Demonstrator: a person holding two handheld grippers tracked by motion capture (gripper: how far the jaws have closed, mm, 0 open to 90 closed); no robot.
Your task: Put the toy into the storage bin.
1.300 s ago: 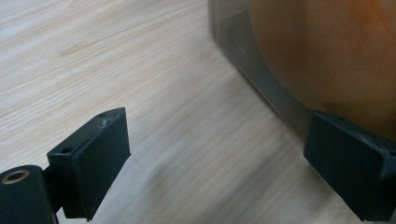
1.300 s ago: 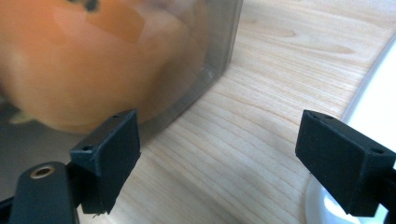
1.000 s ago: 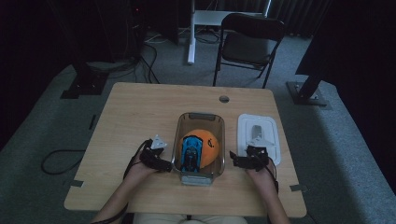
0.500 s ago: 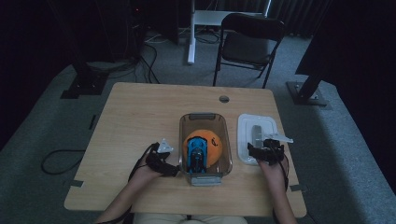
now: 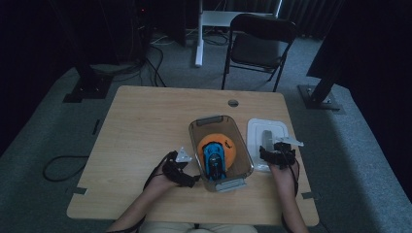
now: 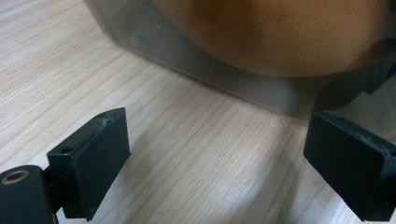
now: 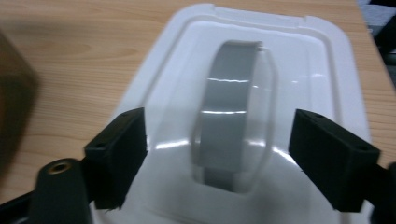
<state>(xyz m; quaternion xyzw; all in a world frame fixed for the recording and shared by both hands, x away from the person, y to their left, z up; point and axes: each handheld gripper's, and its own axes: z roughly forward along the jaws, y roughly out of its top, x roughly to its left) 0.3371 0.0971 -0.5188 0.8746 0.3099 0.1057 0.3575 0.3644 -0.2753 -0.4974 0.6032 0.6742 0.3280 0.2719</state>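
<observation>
A clear plastic bin (image 5: pixel 194 133) stands on the wooden table (image 5: pixel 145 126), holding an orange ball (image 5: pixel 231 145) and a blue toy car (image 5: pixel 214 163). Its white lid (image 5: pixel 256 133) with a grey handle (image 5: pixel 267 138) lies flat to the right. My left gripper (image 5: pixel 187 179) is open beside the bin's near left wall (image 6: pixel 224 74); the orange ball (image 6: pixel 280 32) shows through it. My right gripper (image 5: pixel 277 156) hovers open over the lid's near end (image 7: pixel 299 84), jaws either side of the grey handle (image 7: pixel 231 107).
A black folding chair (image 5: pixel 260 41) and a white desk leg (image 5: pixel 199 34) stand beyond the table's far edge. A small round hole (image 5: pixel 233 103) sits near the table's far edge. Black stand bases (image 5: pixel 82 90) rest on the carpet at both sides.
The right gripper has moved forward over the lid's near end. The left gripper has drawn slightly back toward the bin's near left corner. The bin has not moved.
</observation>
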